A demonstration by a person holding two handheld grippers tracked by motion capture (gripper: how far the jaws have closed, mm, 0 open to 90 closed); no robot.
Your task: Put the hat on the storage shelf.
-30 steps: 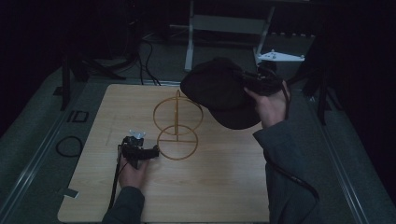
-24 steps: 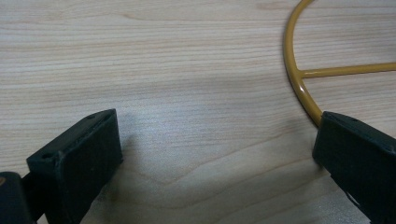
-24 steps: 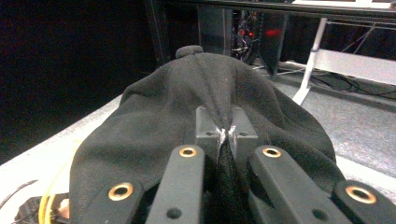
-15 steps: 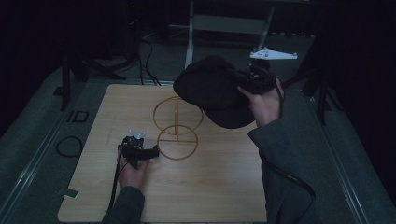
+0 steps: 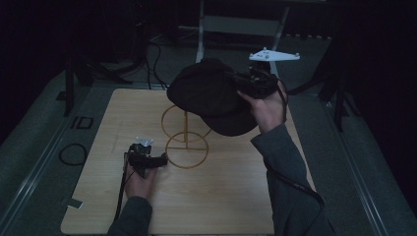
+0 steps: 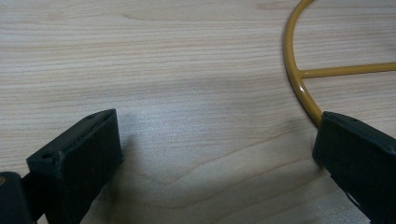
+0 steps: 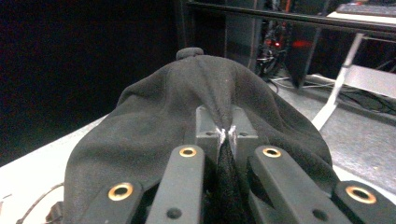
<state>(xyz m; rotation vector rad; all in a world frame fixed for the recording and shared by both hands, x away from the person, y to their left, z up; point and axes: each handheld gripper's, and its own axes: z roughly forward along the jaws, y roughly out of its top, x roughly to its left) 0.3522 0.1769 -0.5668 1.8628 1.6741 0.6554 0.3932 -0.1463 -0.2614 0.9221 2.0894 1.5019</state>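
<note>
- Up above the counter (image 5: 98, 196), the right gripper (image 5: 244, 84) has its jaws pressed tight on a fold of the black cap (image 5: 209, 93); in the right gripper view the cloth bunches between the pads at (image 7: 226, 140).
- The cap hangs in the air over the top ring of the yellow wire stand (image 5: 186, 135), hiding part of it.
- The left gripper (image 5: 160, 160) rests low on the counter, jaws spread wide and holding nothing.
- One of its jaws sits just beside the stand's base ring (image 6: 299, 79); touching or not, I cannot tell.

Dim, underexposed high view with black surroundings; brighter, sharp gripper close-ups.
</note>
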